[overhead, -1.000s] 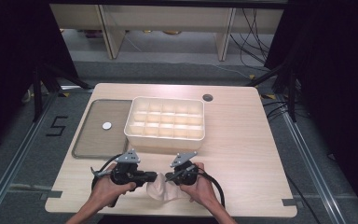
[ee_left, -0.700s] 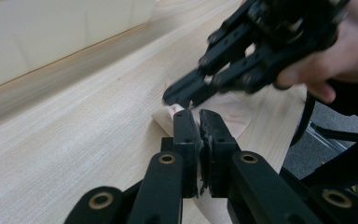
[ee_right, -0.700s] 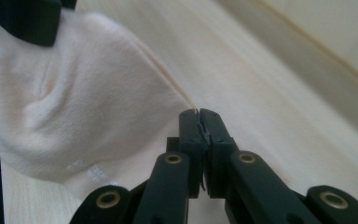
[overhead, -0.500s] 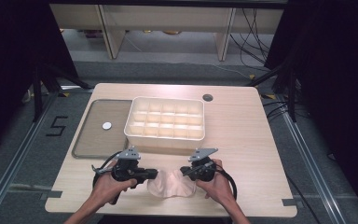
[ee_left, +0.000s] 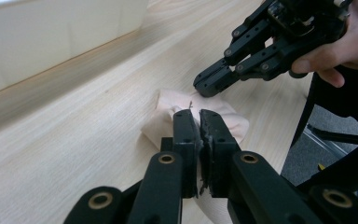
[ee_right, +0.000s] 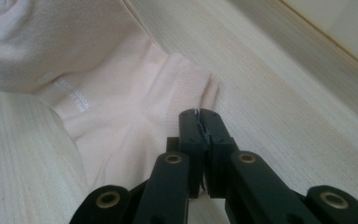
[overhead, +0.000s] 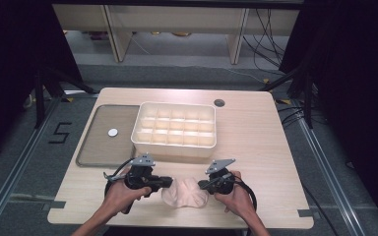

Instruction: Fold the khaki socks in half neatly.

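We find both tongs, left (overhead: 163,182) and right (overhead: 203,185), clamped on the pink cloth (overhead: 184,192) at the worktop's (overhead: 256,142) near edge. They have drawn apart since a second ago, spreading it flatter.

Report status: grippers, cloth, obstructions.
Left gripper shut on pink cloth. Right gripper shut on its opposite edge. Cloth on table, compartment box behind, apart. Nothing blocking.

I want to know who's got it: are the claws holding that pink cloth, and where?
Yes. Each claw pinches the pale pink cloth by one edge: left claw one side, right claw the other.
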### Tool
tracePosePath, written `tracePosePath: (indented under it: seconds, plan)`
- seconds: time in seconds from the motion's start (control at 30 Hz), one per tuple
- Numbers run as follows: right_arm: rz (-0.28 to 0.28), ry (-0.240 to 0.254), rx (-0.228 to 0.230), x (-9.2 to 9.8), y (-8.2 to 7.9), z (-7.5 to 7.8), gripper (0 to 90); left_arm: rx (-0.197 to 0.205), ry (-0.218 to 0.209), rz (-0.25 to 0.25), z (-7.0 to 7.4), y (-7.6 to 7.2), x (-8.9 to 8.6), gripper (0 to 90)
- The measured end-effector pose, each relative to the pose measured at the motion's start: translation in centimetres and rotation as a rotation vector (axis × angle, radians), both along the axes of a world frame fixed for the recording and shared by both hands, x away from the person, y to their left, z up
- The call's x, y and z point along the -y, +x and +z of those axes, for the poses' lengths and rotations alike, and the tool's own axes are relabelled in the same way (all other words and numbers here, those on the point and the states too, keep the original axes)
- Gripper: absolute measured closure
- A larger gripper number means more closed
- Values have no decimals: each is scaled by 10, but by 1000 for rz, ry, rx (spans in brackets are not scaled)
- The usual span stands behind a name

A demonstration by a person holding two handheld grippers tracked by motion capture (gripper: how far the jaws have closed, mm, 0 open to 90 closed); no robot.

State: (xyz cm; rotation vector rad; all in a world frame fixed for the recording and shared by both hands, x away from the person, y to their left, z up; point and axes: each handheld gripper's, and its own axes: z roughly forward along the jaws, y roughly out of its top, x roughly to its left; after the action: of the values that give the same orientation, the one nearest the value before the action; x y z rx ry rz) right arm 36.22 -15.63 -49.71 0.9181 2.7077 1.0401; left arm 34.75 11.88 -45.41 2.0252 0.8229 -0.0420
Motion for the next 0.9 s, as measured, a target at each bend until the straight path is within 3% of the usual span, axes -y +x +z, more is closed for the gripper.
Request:
tracePosePath:
  seconds: [0.17,0.27,0.4,0.9]
  plan:
    - [-5,12,-20,2,1,-1,887,0,-5,-6,1,5,11,850]
    - [4,29,5,1,3,-4,887,-2,-2,-11,0,7,18,850]
    - [-1,31,-1,2,2,-4,887,-11,-4,-11,-2,9,25,849]
    - [-2,31,-23,3,1,-3,880,-32,49,-23,-20,22,43,847]
